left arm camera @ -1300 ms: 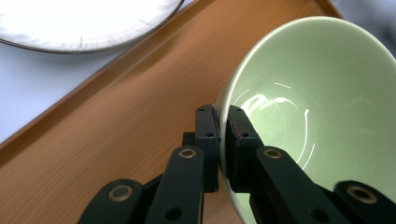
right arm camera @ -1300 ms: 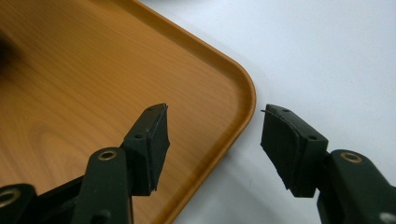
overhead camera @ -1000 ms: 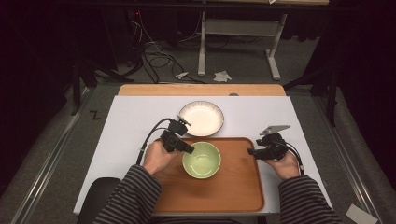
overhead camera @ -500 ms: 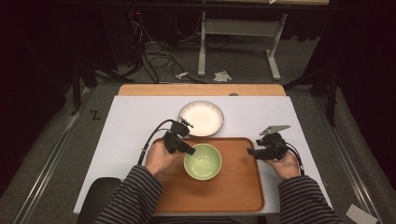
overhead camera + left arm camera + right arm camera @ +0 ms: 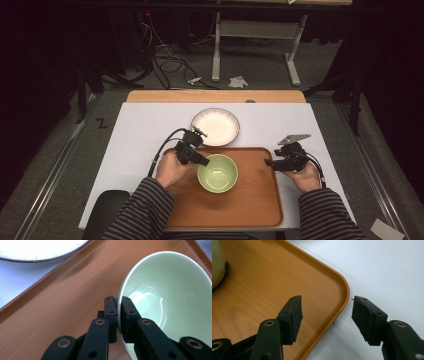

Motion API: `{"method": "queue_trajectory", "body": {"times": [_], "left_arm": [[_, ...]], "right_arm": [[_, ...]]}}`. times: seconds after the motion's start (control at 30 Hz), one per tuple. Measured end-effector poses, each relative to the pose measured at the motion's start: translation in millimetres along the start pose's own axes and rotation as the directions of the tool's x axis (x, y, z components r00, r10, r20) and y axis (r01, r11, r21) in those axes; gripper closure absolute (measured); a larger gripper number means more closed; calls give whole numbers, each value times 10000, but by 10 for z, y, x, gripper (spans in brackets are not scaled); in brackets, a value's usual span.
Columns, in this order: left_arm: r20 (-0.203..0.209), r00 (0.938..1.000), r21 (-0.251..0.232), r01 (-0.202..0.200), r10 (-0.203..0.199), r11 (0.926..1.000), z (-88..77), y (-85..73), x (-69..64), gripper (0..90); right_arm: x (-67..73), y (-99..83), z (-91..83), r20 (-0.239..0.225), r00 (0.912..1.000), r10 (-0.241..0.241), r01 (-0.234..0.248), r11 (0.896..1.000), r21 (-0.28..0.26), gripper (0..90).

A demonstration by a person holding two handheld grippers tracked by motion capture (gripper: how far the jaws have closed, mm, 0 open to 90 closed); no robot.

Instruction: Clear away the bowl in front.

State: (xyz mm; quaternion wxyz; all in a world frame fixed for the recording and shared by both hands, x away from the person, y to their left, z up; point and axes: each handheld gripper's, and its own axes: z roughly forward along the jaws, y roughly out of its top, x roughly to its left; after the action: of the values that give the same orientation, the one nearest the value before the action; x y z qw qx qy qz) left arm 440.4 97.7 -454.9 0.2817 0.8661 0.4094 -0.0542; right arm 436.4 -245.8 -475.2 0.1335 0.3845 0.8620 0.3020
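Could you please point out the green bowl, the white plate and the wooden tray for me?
green bowl (image 5: 217, 173): high view, inner bottom.
white plate (image 5: 215, 126): high view, centre of its face.
wooden tray (image 5: 250, 200): high view, bare floor right of the bowl.

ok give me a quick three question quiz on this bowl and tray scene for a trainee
1. True or false: the left gripper is shut on the rim of the green bowl.
2. Multiple choice: where does the white plate sit? A) on the wooden tray B) on the white table just beyond the tray C) inside the bowl
3. Short answer: how do the fingers of the right gripper stand, and what lies below them?

Key
1. True: one finger is outside the wall and one inside.
2. B
3. Open, holding nothing, over the tray's rounded corner and the table beside it.
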Motion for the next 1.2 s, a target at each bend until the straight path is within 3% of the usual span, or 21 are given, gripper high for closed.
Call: {"method": "queue_trajectory", "body": {"times": [0.4, 1.2], "left_arm": [[-6, 10000, -99, 88, -88, 9999, 21, -5, 7, 851], [-142, 9999, -326, -100, 95, 9994, 37, -19, -7, 840]], "right_arm": [[-4, -1, 2, -18, 10000, -7, 7, 10000, 9, 430], [7, 3, 7, -34, 10000, -75, 75, 10000, 35, 430]]}}
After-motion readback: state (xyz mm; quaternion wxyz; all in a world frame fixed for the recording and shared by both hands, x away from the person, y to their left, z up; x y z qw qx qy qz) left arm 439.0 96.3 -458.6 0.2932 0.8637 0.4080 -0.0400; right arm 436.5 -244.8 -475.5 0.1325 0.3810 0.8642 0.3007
